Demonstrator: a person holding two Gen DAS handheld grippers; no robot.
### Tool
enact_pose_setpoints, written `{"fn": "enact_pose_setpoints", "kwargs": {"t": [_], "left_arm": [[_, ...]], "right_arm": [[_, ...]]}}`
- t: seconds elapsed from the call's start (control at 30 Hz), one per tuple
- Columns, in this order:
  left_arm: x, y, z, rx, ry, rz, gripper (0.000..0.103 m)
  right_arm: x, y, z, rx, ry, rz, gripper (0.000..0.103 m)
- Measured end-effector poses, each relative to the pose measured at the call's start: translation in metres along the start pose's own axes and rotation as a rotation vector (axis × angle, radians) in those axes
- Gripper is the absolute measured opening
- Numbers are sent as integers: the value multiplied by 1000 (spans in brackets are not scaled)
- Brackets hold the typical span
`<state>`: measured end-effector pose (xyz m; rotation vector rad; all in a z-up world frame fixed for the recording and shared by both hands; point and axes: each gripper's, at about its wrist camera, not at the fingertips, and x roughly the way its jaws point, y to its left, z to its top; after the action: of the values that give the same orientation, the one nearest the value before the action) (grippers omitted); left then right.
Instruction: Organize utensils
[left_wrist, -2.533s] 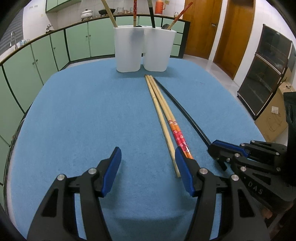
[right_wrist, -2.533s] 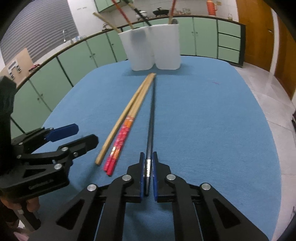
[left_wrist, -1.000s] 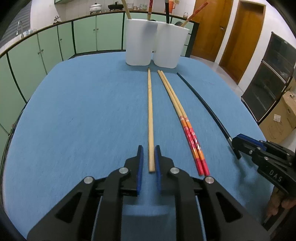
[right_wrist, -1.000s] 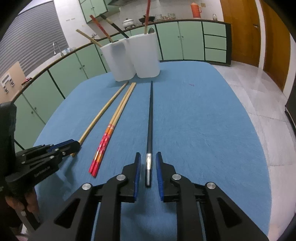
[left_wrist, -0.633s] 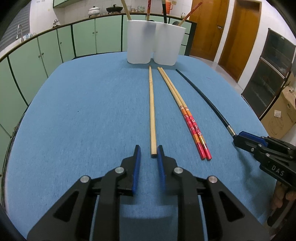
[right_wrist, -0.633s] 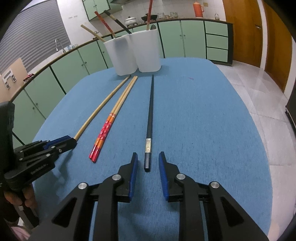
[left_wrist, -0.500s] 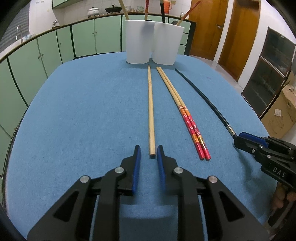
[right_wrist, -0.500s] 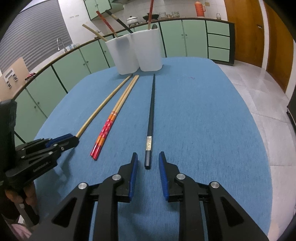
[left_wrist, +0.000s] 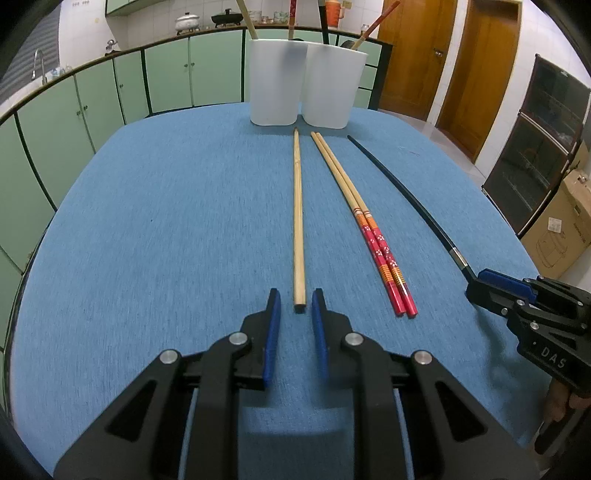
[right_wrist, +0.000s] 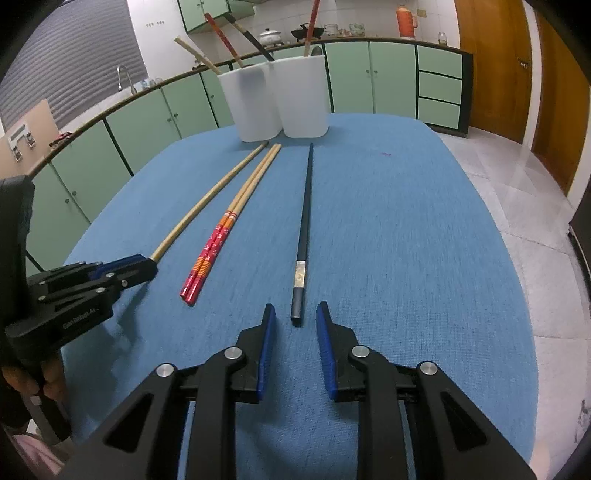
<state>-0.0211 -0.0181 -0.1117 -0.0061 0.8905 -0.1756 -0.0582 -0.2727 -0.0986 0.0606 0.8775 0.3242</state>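
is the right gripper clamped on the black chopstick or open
Open. The right gripper has its blue pads either side of the black chopstick end with clear gaps, and the chopstick lies flat on the blue tablecloth.

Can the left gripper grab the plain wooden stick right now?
Probably yes. The wooden stick's near end lies just ahead of the left gripper, lined up with the gap between its slightly parted jaws, with nothing between them. The red chopsticks lie apart, to one side.
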Motion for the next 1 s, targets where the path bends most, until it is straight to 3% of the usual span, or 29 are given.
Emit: {"fn": "enact_pose_setpoints", "kwargs": {"t": [0.23, 0.5, 0.87, 1.0], "left_arm": [[3, -2, 2, -8, 7, 21, 14], [4, 1, 1, -27, -2, 29, 7], [0, 3, 5, -37, 10, 9, 6], [-18, 3, 14, -26, -25, -1, 6]], "right_arm": [[3, 0, 2, -6, -5, -26, 7], [2, -2, 0, -7, -10, -32, 7], [-3, -5, 3, 4, -21, -30, 6], [-16, -6, 10, -2, -51, -30, 6]]}}
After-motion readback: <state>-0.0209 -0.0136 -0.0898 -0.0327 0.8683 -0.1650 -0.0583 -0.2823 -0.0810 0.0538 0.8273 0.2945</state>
